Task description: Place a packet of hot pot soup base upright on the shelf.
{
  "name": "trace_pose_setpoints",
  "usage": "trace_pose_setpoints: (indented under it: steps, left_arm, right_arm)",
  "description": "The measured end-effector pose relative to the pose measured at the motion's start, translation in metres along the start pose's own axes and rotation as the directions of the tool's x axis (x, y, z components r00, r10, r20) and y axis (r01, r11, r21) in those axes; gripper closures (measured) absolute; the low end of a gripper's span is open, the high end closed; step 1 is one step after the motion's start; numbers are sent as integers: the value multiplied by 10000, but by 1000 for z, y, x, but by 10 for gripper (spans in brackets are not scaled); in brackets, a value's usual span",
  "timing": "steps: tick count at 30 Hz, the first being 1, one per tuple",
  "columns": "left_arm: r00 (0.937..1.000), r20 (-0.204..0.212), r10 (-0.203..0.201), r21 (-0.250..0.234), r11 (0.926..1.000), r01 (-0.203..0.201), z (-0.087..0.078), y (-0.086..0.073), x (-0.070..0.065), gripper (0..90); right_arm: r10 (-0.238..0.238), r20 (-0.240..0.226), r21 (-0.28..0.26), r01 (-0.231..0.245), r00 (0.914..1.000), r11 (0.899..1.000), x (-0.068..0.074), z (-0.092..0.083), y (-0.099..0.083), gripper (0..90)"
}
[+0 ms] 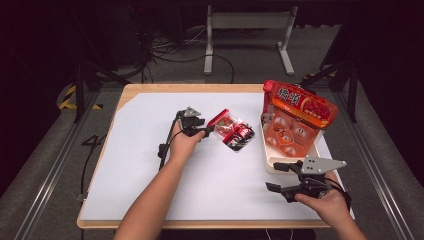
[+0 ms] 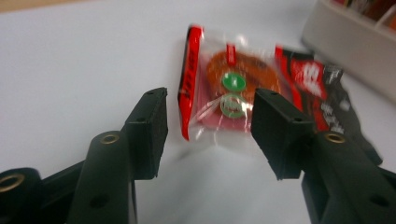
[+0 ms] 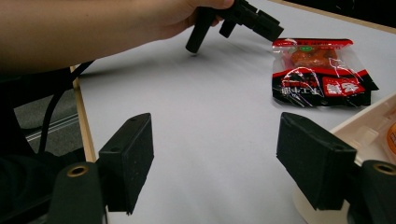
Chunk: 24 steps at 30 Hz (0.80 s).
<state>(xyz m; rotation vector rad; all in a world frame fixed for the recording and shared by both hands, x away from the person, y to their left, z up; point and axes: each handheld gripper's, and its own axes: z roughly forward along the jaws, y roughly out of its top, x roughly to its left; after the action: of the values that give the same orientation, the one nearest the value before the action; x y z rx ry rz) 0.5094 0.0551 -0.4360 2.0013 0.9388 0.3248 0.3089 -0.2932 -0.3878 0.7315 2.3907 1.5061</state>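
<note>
Two small snack packets lie side by side at the middle of the white sheet: a clear one with a red edge and orange food inside (image 1: 222,121) (image 2: 224,88), and a black and red one (image 1: 241,136) (image 2: 322,88) (image 3: 317,88). My left gripper (image 1: 207,131) (image 2: 210,135) stands open just short of the clear packet's near end, its pads apart from the wrapper. My right gripper (image 1: 274,177) (image 3: 219,158) hovers open near the front right of the table, with nothing between its fingers.
A cream tray (image 1: 270,162) (image 2: 345,42) (image 3: 364,126) at the right holds a large orange and red snack bag (image 1: 300,107) leaning upright. The white sheet (image 1: 150,165) covers most of the wooden table. A cable trails from the left gripper over the table's left part.
</note>
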Motion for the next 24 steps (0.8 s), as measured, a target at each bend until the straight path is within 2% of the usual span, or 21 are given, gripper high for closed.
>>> trace_pose_setpoints:
  steps: [1,2,5,8,11,12,15,18,22,24]
  left_arm:
    - [9990,-317,313,-176,9993,-318,-3,5,-4,464]
    - [9991,-288,318,-247,9992,-325,-4,9,-5,454]
    - [9992,-328,245,-32,9997,-247,0,19,-7,404]
    - [9989,-250,395,635,9973,-379,10,20,-6,385]
    - [9995,-237,216,804,9966,-197,15,18,-3,417]
    - [9999,-80,-126,787,9968,132,19,16,1,426]
    - [9997,-108,-207,922,9955,217,23,14,4,441]
    - [9991,68,-425,1130,9927,415,27,11,8,487]
    - [9950,429,-900,1169,9896,845,30,9,9,573]
    - [9949,473,-889,1256,9887,824,30,10,9,632]
  right_arm:
    - [15,12,9,-15,10000,10000,0,0,0,279]
    - [16,12,-2,-16,10000,10000,0,-1,0,280]
    - [28,-29,-66,-28,10000,10000,0,-1,0,278]
    - [-1,-52,-61,1,10000,10000,0,-1,0,277]
    - [1,-91,-81,-2,10000,10000,-1,-1,-1,275]
    - [25,-109,-79,-26,9999,10000,-2,-1,-2,275]
    - [41,-140,-65,-42,9999,10000,-3,-1,-2,275]
    - [12,-155,-43,-13,9999,10000,-3,0,-2,275]
    - [-6,-184,-43,5,9998,10000,-3,1,-2,275]
    - [4,-190,-25,-4,9998,10000,-3,2,-2,275]
